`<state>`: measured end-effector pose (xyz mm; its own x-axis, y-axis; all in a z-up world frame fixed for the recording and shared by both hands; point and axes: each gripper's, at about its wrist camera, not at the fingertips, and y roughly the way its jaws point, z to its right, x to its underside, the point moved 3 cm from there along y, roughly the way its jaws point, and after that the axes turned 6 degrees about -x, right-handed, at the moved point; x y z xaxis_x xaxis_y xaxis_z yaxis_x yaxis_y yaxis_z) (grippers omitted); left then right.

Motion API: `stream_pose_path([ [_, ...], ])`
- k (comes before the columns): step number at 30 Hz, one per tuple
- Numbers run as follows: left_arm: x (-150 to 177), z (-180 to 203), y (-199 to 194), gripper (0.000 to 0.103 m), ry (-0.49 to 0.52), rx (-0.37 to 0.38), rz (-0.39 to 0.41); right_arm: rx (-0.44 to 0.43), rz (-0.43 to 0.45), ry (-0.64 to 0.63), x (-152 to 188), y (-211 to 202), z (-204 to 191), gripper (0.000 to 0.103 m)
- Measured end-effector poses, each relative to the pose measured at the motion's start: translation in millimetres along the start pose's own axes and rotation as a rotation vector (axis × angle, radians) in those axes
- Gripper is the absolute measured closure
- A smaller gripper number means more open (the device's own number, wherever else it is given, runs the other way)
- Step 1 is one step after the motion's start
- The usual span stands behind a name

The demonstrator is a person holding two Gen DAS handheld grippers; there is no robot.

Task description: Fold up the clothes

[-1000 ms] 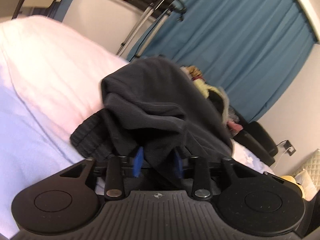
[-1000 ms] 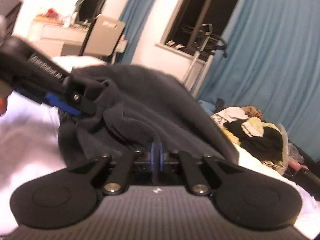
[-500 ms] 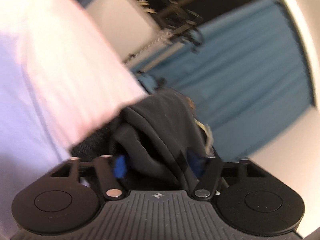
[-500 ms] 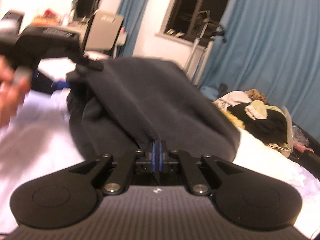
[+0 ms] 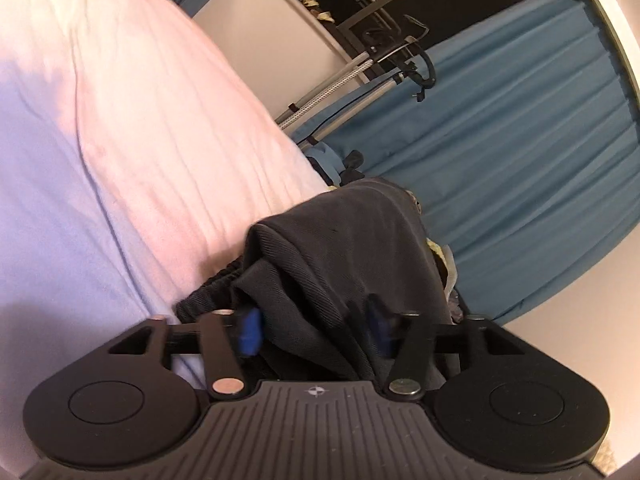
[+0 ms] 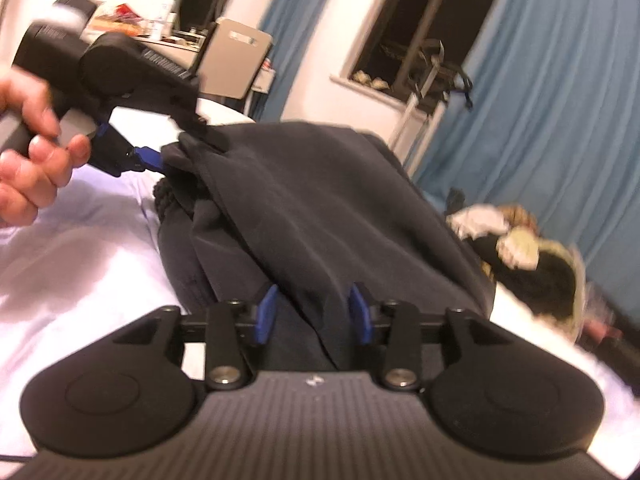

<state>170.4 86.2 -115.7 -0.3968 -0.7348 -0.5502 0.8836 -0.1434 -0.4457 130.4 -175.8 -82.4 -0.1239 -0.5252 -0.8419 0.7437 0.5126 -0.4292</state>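
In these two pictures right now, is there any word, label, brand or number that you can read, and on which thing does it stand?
No text can be read in either view.
left gripper: pale raised marking on its body, too blurred to read.
right gripper: only a small round emblem on its body, no letters.
dark garment: no label or print shows.

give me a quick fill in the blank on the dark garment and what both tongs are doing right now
1. The garment lying on the bed is dark ____ in colour.
2. The right tongs have their blue pads ____, with a fold of cloth between them but not pinched.
3. The left tongs are also ____.
4. The curtains behind the bed are ____.

Missing words: grey; apart; open; blue
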Motion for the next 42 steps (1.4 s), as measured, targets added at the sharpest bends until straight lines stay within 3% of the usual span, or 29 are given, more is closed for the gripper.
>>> stream_pose_path([
  [2, 3.2, 10.8, -8.3, 0.016, 0.055, -0.014, 0.008, 0.006, 0.009, -0.034, -1.1, 1.2, -5.2, 0.048],
  [4, 8.0, 22.8, -10.5, 0.010, 0.111, -0.036, 0.007, -0.005, 0.012, -0.039, -2.3, 4.8, -9.3, 0.039],
  [9, 24.3, 31.9, -9.7, 0.009, 0.179, -0.112, -0.057, -0.033, 0.018, -0.077, -1.5, 17.2, -21.0, 0.016],
  [20, 24.7, 22.1, 12.3, 0.007, 0.108, -0.111, -0.136, -0.059, -0.008, -0.218, 9.1, 54.8, -40.3, 0.002],
  [22, 21.9, 17.9, 12.8, 0.007, 0.059, -0.085, -0.139, -0.053, -0.003, -0.204, 7.0, 60.9, -37.7, 0.005],
  [24, 18.4, 12.8, 12.1, 0.006, 0.001, -0.059, -0.138, -0.055, -0.002, -0.157, 1.0, 63.6, -30.0, 0.017],
  [26, 16.9, 5.9, 9.0, 0.005, -0.059, -0.031, -0.138, -0.052, 0.007, -0.089, -6.4, 61.5, -19.2, 0.045],
  [31, 15.9, -6.5, 9.0, 0.005, -0.188, 0.054, -0.157, -0.080, 0.022, 0.020, -19.7, 56.9, -3.8, 0.074],
  [34, 19.4, -5.8, 11.2, 0.003, -0.219, 0.111, -0.160, -0.085, 0.049, 0.090, -24.8, 51.5, 5.5, 0.079],
  [38, 22.4, 4.7, 28.9, 0.001, -0.162, 0.215, -0.164, -0.085, 0.048, 0.085, -24.4, 50.4, 1.5, 0.080],
  [40, 19.5, 12.0, 46.9, 0.000, -0.096, 0.216, -0.157, -0.085, 0.047, 0.082, -24.2, 49.9, -0.5, 0.080],
  [42, 18.4, 11.7, 60.8, 0.000, -0.119, 0.184, -0.161, -0.085, 0.047, 0.079, -24.0, 49.4, -2.5, 0.080],
])
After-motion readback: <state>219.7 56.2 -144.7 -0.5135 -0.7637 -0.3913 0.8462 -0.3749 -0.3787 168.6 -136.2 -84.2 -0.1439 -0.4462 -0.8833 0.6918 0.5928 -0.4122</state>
